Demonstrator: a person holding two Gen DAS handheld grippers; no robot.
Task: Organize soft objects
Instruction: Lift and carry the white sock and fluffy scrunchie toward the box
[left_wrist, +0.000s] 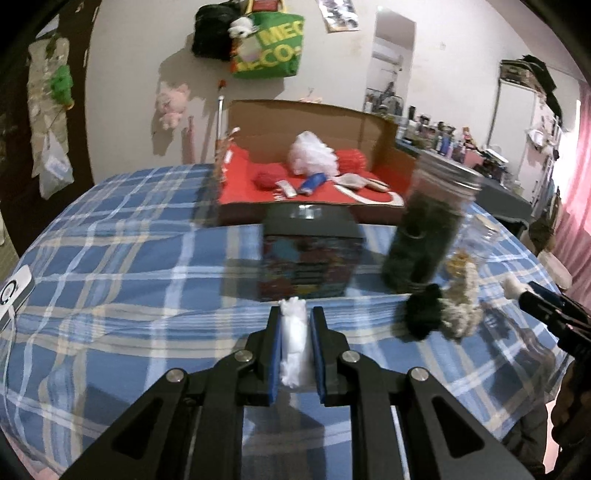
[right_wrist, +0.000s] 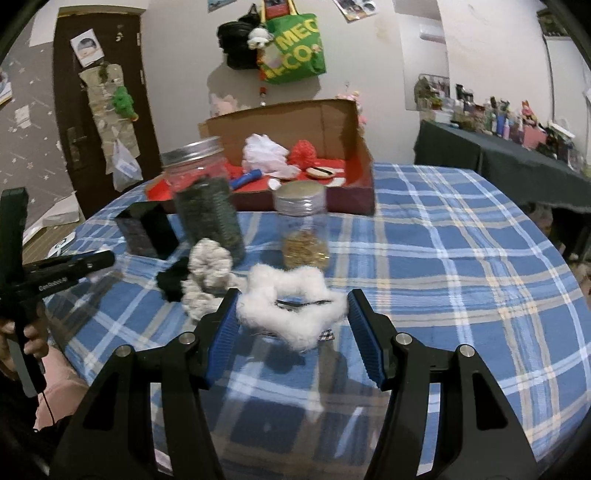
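My left gripper (left_wrist: 294, 317) is shut on a small white fluffy piece (left_wrist: 293, 343), held above the blue plaid table (left_wrist: 129, 236). My right gripper (right_wrist: 291, 314) is open, its jaws on either side of a white fluffy scrunchie (right_wrist: 291, 314) that lies on the table with a dark hair clip across it. A cream scrunchie (right_wrist: 208, 269) and a black scrunchie (right_wrist: 171, 280) lie left of it; both also show in the left wrist view, cream (left_wrist: 461, 310) and black (left_wrist: 424, 310). The left gripper (right_wrist: 66, 267) shows at the far left of the right wrist view.
A jar holding dark green stuff (left_wrist: 428, 229) (right_wrist: 207, 206), a clear jar with gold bits (right_wrist: 303, 229) and a dark printed box (left_wrist: 310, 254) stand mid-table. A cardboard box with red lining (left_wrist: 306, 177) (right_wrist: 295, 166) holds white and red soft items behind them.
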